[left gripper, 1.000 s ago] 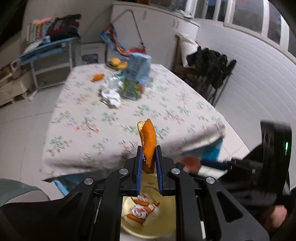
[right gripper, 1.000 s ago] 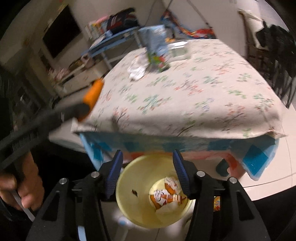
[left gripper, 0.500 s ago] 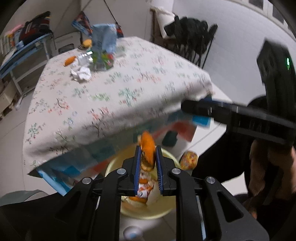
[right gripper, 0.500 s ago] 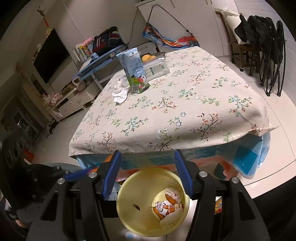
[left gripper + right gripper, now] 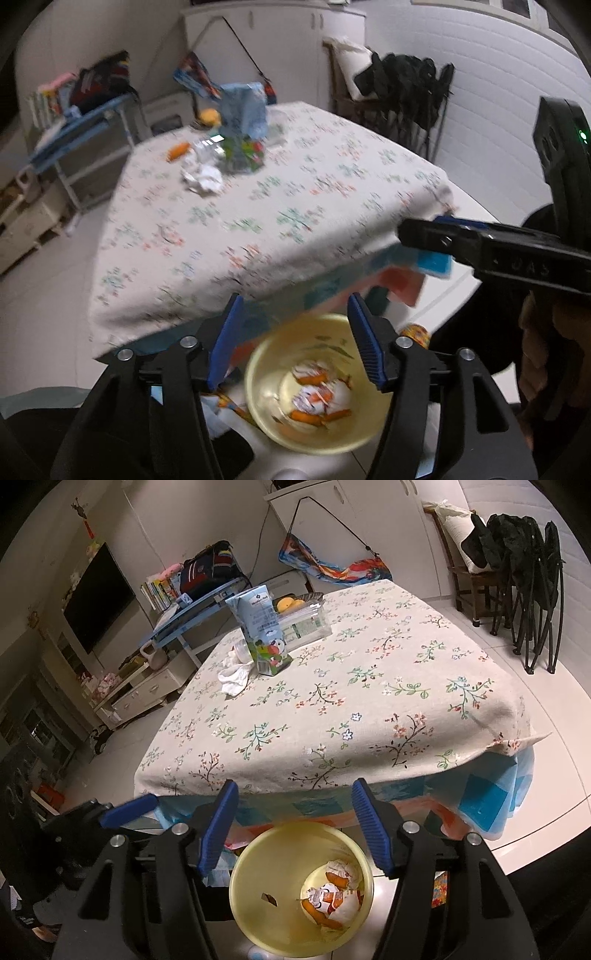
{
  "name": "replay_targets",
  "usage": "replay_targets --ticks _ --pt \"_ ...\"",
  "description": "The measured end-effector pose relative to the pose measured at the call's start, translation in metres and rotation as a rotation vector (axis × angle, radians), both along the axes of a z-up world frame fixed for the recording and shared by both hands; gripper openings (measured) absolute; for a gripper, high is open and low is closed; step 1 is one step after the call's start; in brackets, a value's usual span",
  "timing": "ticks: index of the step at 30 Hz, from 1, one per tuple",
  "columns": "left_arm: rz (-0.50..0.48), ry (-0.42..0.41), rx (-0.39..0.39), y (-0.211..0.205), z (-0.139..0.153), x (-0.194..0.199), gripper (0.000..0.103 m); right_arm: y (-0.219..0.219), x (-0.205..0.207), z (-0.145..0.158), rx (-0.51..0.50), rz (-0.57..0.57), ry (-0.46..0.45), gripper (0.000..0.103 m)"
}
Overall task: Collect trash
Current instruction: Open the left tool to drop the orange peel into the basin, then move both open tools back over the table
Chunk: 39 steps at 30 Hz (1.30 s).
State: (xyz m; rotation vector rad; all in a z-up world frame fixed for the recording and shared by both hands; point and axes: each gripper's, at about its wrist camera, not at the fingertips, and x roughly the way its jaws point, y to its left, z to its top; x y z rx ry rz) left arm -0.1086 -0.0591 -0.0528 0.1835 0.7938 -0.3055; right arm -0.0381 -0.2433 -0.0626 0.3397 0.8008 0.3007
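A yellow bin (image 5: 258, 373) (image 5: 240, 878) stands on the floor under the near edge of the table. It holds orange peels and crumpled wrappers (image 5: 317, 397) (image 5: 332, 897). My left gripper (image 5: 294, 306) hangs over the bin, its jaws opening with nothing between them. My right gripper (image 5: 295, 786) is also above the bin, jaws opening and empty. One of its fingers (image 5: 461, 247) crosses the left wrist view at right. On the floral tablecloth (image 5: 351, 701) (image 5: 295, 206) lie a crumpled tissue (image 5: 203, 177) (image 5: 234, 675) and an orange peel (image 5: 177, 150).
A blue carton (image 5: 260, 627) (image 5: 242, 118) and a clear plastic box (image 5: 306, 624) stand at the table's far side. Folded black chairs (image 5: 528, 572) lean by the right wall. A colourful packet (image 5: 415, 332) lies on the floor beside the bin.
My left gripper carried an orange peel from above the table edge down over the bin, then opened; the peel is gone from its jaws. The right jaws spread slightly wider.
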Motion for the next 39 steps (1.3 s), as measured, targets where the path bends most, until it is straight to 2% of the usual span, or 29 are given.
replay_targets --ticks 9,13,39 --pt "0.134 -0.063 -0.030 0.021 0.012 0.006 0.066 -0.001 0.000 0.002 -0.010 -0.003 -0.014 0.062" --pt "0.162 -0.074 -0.032 0.024 0.013 0.008 0.068 0.000 -0.001 0.003 -0.021 0.001 -0.023 0.062" --pt "0.209 -0.108 -0.039 0.024 0.019 0.009 0.079 0.014 0.000 0.007 -0.045 0.021 -0.039 0.065"
